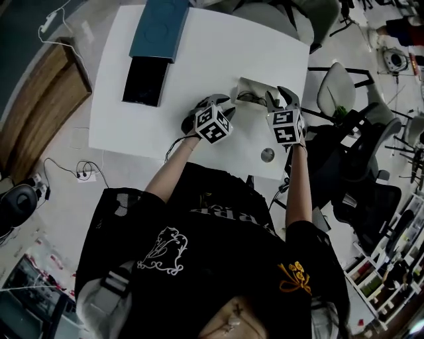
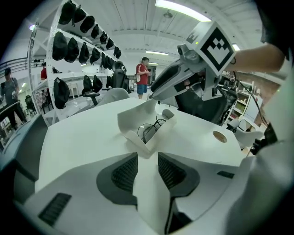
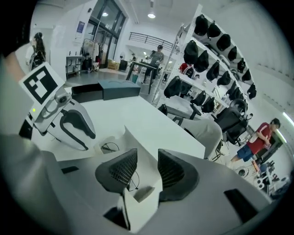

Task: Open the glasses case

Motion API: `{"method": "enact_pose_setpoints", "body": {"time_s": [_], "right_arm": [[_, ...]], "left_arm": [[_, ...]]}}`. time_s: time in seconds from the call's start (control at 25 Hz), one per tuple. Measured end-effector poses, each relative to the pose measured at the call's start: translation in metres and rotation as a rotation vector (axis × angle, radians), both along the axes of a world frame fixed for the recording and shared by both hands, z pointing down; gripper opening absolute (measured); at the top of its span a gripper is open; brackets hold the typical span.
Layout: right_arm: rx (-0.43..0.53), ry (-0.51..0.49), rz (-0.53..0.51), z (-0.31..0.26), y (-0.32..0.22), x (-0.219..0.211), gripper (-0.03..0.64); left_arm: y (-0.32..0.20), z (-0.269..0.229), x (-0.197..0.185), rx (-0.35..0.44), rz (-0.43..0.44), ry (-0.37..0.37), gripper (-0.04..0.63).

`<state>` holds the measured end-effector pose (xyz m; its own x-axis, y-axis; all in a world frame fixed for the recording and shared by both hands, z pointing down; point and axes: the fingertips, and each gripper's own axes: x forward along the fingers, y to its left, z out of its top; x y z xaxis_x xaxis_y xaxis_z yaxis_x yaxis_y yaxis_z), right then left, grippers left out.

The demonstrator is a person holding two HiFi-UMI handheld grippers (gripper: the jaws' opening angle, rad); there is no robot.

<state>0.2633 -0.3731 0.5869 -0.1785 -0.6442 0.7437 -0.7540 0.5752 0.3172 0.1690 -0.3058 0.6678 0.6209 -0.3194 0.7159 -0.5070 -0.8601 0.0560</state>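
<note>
The left gripper [image 2: 148,159] has its jaws closed on the near end of the glasses case [image 2: 131,123], likely to steady it on the surface [image 2: 78,142]; just ahead of them it lies open, glasses [image 2: 151,129] showing. The right gripper [image 3: 148,158] has its jaws apart, the raised lid [image 3: 138,144] standing loose between them, probably because it needs no more lifting

Open-plan office/lab floor. Big white table [image 1: 132,119] with swivel office chairs [image 1: 334,89] packed at its 3 o'clock, cables and a power strip [image 1: 83,173] loose on the floor at 8 o'clock. White wall racks [image 2: 69,46] hung with rows of dark caps or headgear, can't tell which. Strip lights [image 2: 183,10] on an exposed ceiling, glass doors [image 3: 103,23], a mezzanine railing [image 3: 147,39], and people [image 2: 143,75] standing among more desks.
</note>
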Motion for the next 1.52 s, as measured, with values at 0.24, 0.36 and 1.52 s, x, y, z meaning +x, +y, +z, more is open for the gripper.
{"method": "enact_pose_setpoints", "body": {"time_s": [0.24, 0.36, 1.52], "right_arm": [[0.030, -0.156, 0.111, -0.024, 0.038, -0.003, 0.153], [0.042, -0.224, 0.134, -0.035, 0.061, -0.009, 0.153], [0.145, -0.594, 0.073, -0.106, 0.216, -0.054, 0.112]], "left_arm": [[0.013, -0.023, -0.010, 0.002, -0.042, 0.043, 0.135], [0.019, -0.040, -0.014, 0.019, -0.050, 0.061, 0.135], [0.144, -0.170, -0.064, 0.140, -0.312, 0.250, 0.133]]}}
